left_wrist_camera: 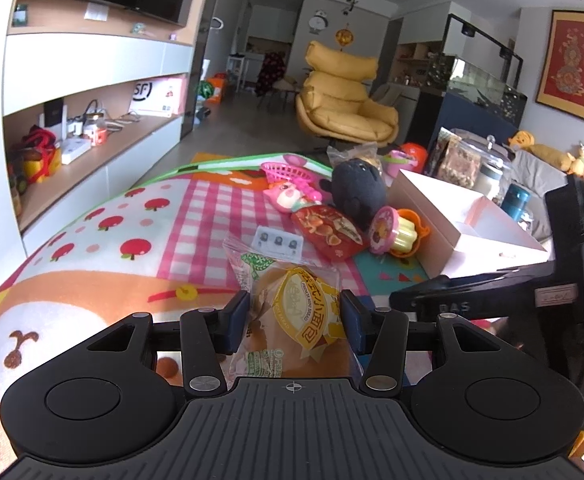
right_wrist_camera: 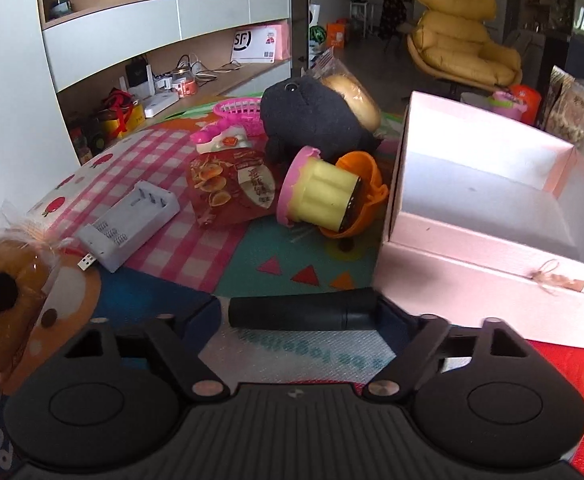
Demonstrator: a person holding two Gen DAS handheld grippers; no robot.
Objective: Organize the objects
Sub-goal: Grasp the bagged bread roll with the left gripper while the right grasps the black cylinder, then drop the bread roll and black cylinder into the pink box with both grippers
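holding the bread packet (left_wrist_camera: 292,316) clamped between its pads, the left claw (left_wrist_camera: 293,316) hovers over the play mat (left_wrist_camera: 132,248). the right claw (right_wrist_camera: 299,314) grips a black cylinder (right_wrist_camera: 303,314) crosswise. carry both toward the pink box (right_wrist_camera: 491,216) at 2 o'clock, clearing its near wall before release.

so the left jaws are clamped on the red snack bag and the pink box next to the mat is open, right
Not quite. The left gripper is clamped on a wrapped mini bread, as the left wrist view shows; the red snack bag lies further out on the mat, untouched. The rest holds: the pink box beside the mat is open.
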